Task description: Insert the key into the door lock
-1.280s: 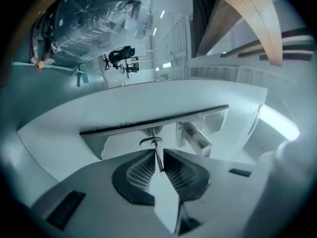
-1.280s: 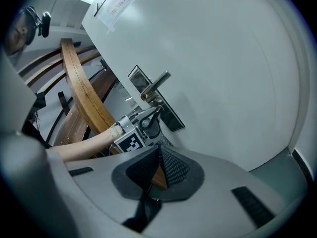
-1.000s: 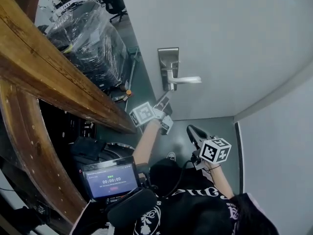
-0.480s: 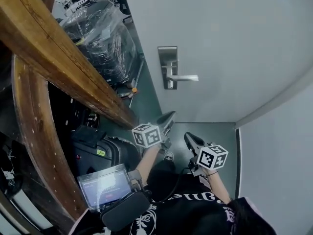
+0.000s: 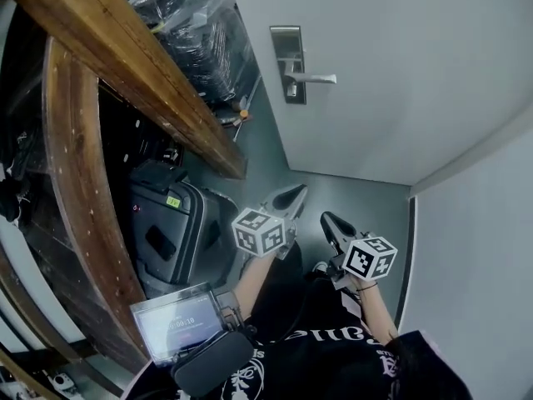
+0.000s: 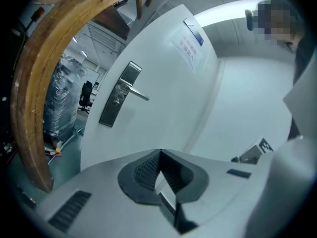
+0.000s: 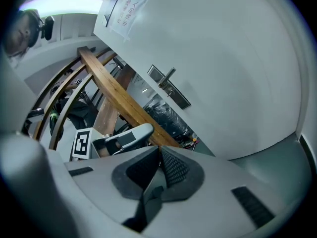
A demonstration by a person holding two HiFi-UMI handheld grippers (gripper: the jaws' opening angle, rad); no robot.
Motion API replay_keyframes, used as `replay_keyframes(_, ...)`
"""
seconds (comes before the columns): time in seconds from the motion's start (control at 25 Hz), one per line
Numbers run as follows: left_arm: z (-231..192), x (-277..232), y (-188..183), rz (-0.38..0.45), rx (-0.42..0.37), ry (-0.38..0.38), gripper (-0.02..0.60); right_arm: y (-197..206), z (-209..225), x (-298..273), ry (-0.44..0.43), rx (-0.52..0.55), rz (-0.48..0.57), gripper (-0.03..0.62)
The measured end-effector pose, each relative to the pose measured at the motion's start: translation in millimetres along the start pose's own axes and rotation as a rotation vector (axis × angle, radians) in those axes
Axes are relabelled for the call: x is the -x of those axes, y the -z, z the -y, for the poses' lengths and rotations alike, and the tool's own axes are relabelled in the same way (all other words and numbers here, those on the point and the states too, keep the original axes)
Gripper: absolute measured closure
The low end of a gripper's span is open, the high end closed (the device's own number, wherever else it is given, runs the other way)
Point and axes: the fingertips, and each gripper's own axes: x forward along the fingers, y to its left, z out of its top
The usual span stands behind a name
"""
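Door lock (image 5: 289, 61) sits far off on white door (image 5: 400, 73), well apart from left tool (image 5: 291, 197) and right tool (image 5: 331, 223), both closed, no key seen; probably pre-approach, next needs key in hand.

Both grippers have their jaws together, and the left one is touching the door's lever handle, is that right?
Not quite. The left gripper isn't touching the lever handle; it hangs well short of the door, beside the right gripper, as the head view shows. Both grippers do have their jaws together.
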Motion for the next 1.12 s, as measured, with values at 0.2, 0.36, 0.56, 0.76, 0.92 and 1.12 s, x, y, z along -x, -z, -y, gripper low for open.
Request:
replay_keyframes(0.2,27,30,29,-0.022,-0.03,-0.046,0.577,28,-11,23,-0.027,-0.016,-0.022,0.568)
replay_keyframes(0.36,40,54,48,-0.045,-0.094,-0.068,0.577,49,-23,32,-0.036,-0.013,-0.03,0.568)
replay_keyframes(0.56,49,77,58,-0.061,-0.158,-0.066,0.577,59,-42,40,-0.036,0.002,-0.009,0.568)
replay_keyframes(0.76,48,117,68,-0.1,-0.235,-0.047,0.577,79,-73,40,-0.01,0.011,0.017,0.568)
replay_keyframes(0.92,41,169,79,-0.114,-0.276,-0.019,0.577,114,-111,30,0.017,0.003,0.033,0.568)
replay_keyframes(1.12,27,241,108,-0.157,-0.317,0.018,0.577,183,-169,18,0.04,-0.025,0.03,0.568)
